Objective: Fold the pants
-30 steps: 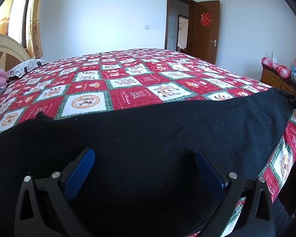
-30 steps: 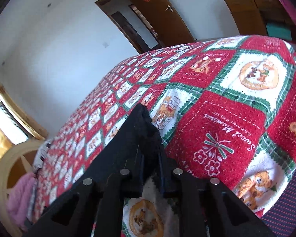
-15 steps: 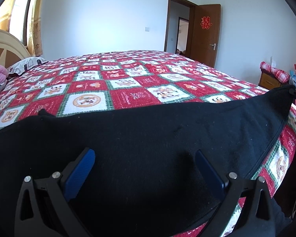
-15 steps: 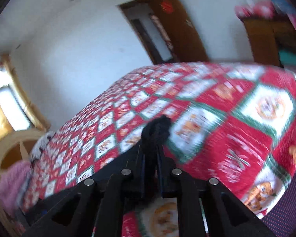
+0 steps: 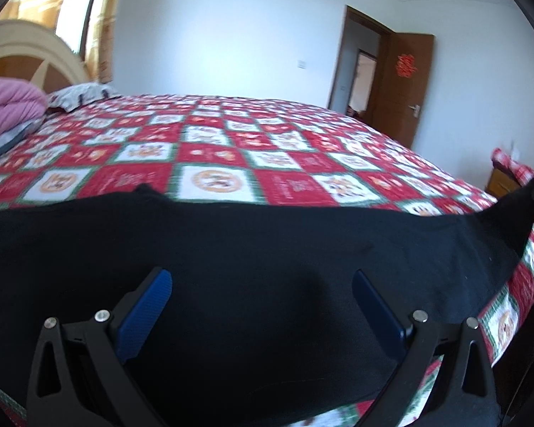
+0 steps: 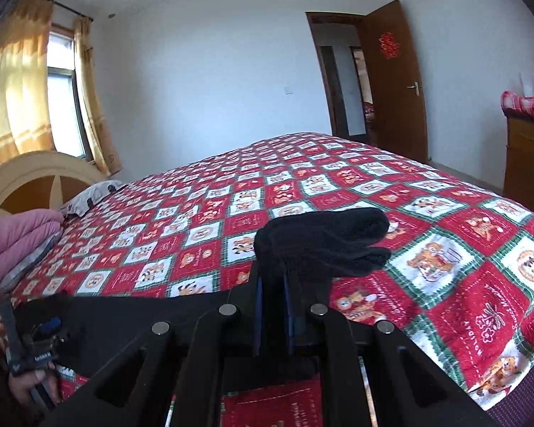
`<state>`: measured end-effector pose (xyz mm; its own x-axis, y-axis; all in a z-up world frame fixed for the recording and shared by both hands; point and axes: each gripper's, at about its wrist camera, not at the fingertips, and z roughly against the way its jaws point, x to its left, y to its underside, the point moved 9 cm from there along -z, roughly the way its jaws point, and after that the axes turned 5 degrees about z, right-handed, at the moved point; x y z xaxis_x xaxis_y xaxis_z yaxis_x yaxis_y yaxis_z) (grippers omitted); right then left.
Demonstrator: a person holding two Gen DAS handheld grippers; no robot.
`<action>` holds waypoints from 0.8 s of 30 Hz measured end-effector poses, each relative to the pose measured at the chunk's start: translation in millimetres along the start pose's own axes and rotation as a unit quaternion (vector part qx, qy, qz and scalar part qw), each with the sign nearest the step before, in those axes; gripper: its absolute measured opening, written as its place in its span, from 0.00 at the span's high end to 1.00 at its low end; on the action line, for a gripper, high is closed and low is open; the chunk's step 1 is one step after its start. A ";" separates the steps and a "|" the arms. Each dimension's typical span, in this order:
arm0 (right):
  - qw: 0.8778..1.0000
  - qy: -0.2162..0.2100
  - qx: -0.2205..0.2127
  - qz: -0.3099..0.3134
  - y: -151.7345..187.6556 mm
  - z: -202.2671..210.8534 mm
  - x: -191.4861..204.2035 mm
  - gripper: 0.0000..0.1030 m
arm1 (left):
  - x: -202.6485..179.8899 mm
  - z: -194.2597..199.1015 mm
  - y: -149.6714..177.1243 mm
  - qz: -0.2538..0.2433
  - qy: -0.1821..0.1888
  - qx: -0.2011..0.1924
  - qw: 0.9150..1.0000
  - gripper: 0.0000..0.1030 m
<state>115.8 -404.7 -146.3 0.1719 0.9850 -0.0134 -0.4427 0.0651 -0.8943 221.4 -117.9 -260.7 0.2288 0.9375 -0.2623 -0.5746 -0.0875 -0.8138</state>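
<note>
**Black pants stretched along the bed's edge**

We worked in a bedroom over a red patchwork bedspread point(image 5: 231, 149). The black pants point(image 5: 249, 267) lay along its near edge. Our right gripper point(image 6: 274, 284) was clamped tight on a bunched pant end, lifted off the cover. Our left gripper point(image 5: 260, 284) stood wide apart over the cloth, gripping nothing.

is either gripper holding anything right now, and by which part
The right gripper holds the black pants by a bunched end. The left gripper holds nothing, its jaws open over them.
</note>
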 end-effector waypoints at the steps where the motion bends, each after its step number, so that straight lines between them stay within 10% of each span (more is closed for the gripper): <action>1: 1.000 -0.001 0.001 0.001 0.1 -0.3 1.8 0.90 | 4.3 1.4 -0.3 0.006 -0.001 -0.002 1.000 0.00; 9: 1.000 -0.008 -0.014 -0.003 -18.7 0.6 11.7 0.91 | 29.9 7.0 -7.5 0.030 -0.020 -0.011 0.999 0.00; 24: 0.988 -0.114 0.018 0.105 -6.4 -31.9 147.3 0.91 | 33.9 7.7 -2.2 0.017 -0.022 -0.014 1.000 0.00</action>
<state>172.0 -265.0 -156.9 -0.1282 0.9875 -0.0920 -0.4796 -0.1430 -0.8658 224.4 -83.4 -263.9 0.1746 0.9476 -0.2677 -0.5592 -0.1283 -0.8191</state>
